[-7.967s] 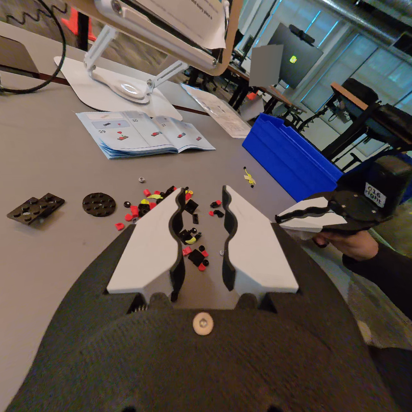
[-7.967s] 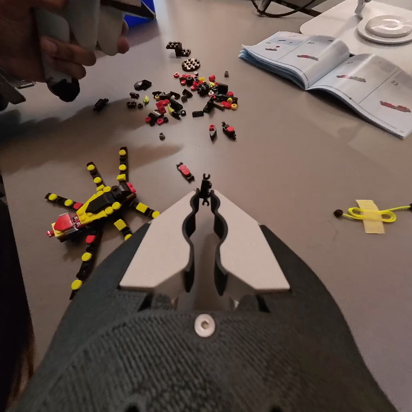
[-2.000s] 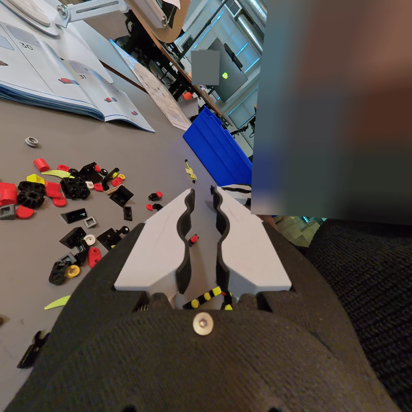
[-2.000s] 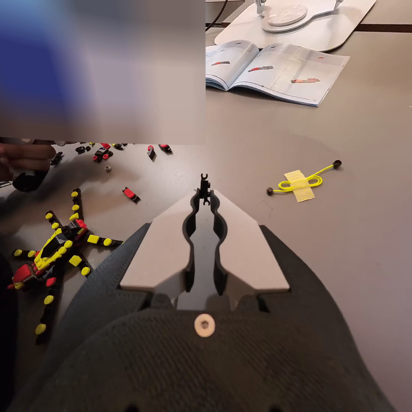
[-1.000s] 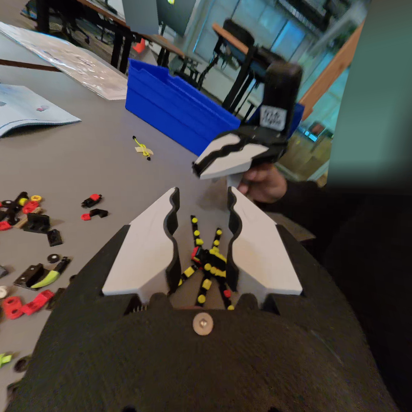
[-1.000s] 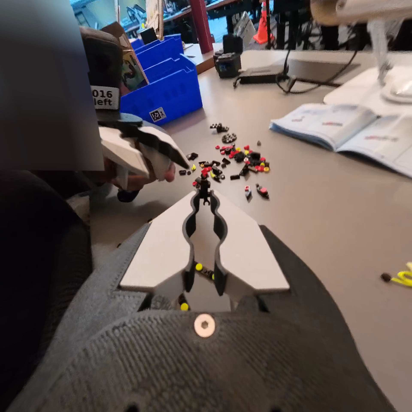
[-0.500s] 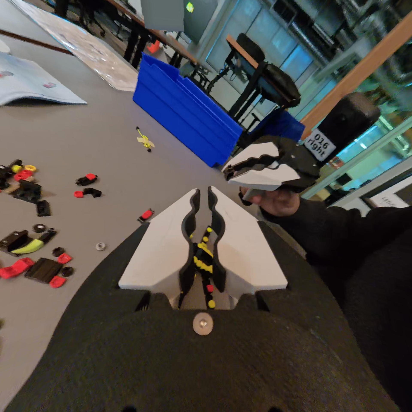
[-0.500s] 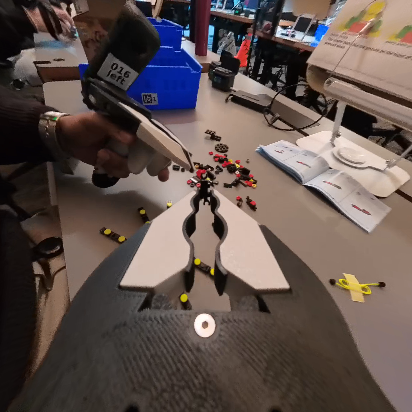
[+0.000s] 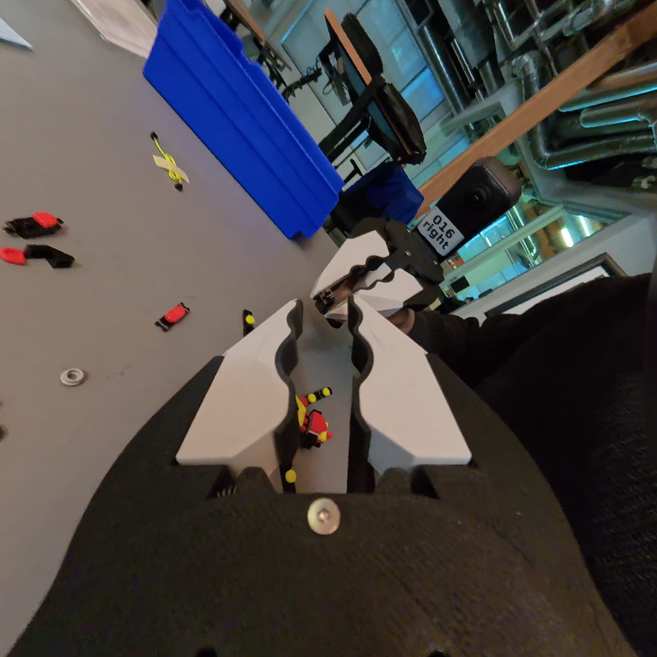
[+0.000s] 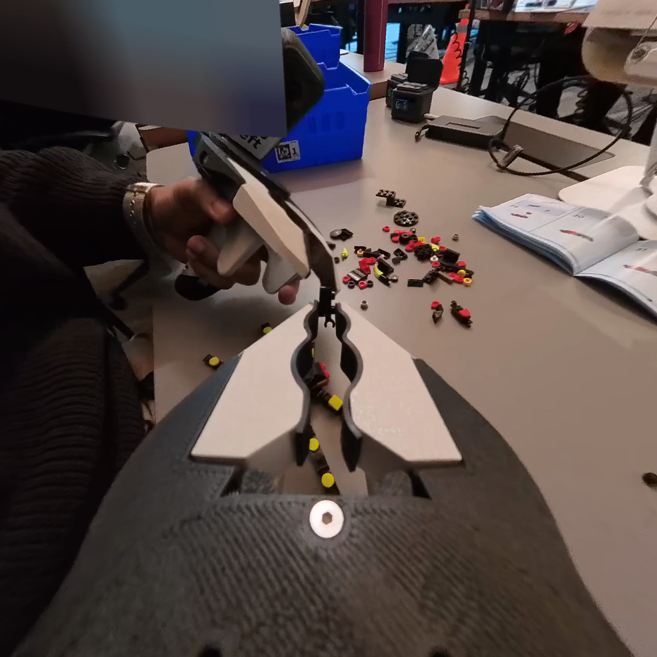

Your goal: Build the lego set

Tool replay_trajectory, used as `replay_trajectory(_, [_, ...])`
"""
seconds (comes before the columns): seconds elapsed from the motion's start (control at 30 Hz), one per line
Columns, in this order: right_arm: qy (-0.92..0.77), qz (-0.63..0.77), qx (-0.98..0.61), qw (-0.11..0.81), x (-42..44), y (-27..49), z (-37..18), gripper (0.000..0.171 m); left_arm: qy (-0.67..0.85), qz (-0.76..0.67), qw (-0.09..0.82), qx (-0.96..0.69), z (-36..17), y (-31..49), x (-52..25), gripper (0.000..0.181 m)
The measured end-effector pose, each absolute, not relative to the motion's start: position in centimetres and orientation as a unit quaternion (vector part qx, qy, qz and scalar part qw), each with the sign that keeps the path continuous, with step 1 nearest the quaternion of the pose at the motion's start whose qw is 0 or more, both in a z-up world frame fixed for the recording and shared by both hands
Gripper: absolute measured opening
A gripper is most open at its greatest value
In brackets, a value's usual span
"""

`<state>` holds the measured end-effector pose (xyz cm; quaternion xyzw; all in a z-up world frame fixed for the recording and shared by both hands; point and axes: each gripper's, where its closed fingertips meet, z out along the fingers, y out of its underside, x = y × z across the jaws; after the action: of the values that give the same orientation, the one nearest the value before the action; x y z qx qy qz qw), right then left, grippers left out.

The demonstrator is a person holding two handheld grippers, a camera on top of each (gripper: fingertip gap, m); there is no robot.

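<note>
Right claw (image 10: 325, 314): tips drawn together on a small black clip piece (image 10: 326, 308), pinched at the very end, the wavy inner edges behind it not touching. Below, through that gap, the black, red and yellow lego model (image 10: 320, 385) lies on the grey table (image 10: 497, 373), its yellow-studded legs spread out. Left claw (image 9: 324, 306): fingers apart, nothing between them; in its own view the model (image 9: 313, 425) sits on the table under the gap. In the right wrist view the left claw's tip (image 10: 329, 273) reaches down just above the clip piece; whether it touches, I cannot tell. Just beyond, a lone grey stud (image 10: 363, 304), then the scatter of loose black, red and yellow pieces (image 10: 409, 256). Farther right, an open instruction booklet (image 10: 569, 234); at the back, a blue bin (image 10: 330, 117).
</note>
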<state>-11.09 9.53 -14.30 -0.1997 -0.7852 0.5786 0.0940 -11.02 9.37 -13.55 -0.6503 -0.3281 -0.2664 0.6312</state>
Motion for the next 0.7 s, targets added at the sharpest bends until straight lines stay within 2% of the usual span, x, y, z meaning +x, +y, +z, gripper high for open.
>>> replay_trajectory(0.3, [-0.788,0.579,-0.196,0.065,-12.5,9.2,-15.6,0.006,-0.338,-0.310,0.591,-0.663,-15.0,9.8,-10.9,0.025])
replay_trajectory(0.7, [-0.800,0.568,-0.149,0.122,-11.1,8.4,-13.2,0.006,-0.311,-0.299,0.608,-0.667,-13.9,9.3,-9.8,0.025])
